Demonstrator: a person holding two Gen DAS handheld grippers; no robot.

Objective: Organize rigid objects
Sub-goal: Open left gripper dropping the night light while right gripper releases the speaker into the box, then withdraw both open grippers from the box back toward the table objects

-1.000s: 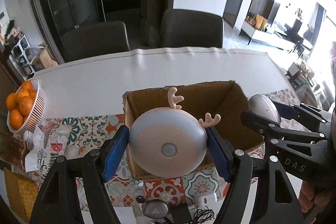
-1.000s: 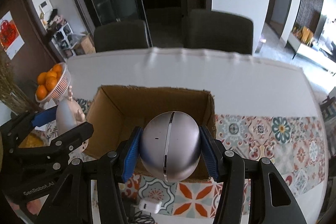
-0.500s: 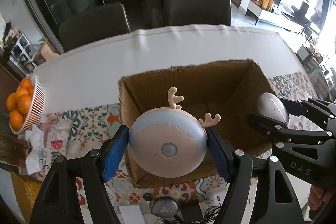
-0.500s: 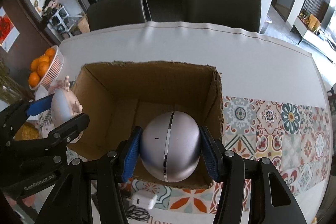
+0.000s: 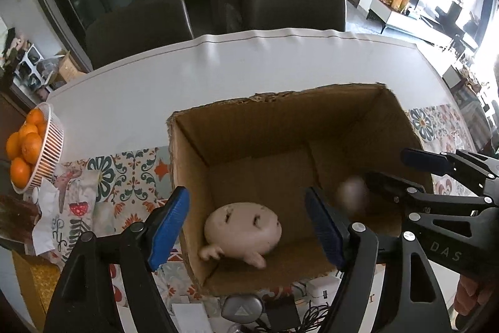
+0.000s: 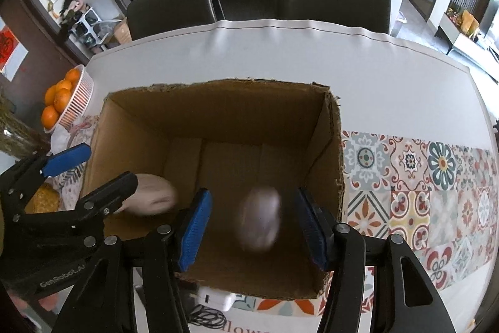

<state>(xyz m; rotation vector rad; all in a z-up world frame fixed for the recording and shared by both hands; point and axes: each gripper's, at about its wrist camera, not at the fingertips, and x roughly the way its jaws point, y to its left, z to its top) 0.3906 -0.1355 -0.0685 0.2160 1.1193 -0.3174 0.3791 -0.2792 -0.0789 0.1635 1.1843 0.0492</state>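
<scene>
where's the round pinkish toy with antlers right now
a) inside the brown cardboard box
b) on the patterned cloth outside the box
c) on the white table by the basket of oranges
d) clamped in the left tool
a: the round pinkish toy with antlers lies on the floor of the brown cardboard box, below the opening left tool, whose blue pads stand clear of it.

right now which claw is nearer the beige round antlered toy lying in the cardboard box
Left. The left claw hangs directly above the beige round antlered toy, its opening jaws either side of it without touching. The right claw is over the cardboard box's other side, above a blurred grey egg-shaped object.
</scene>
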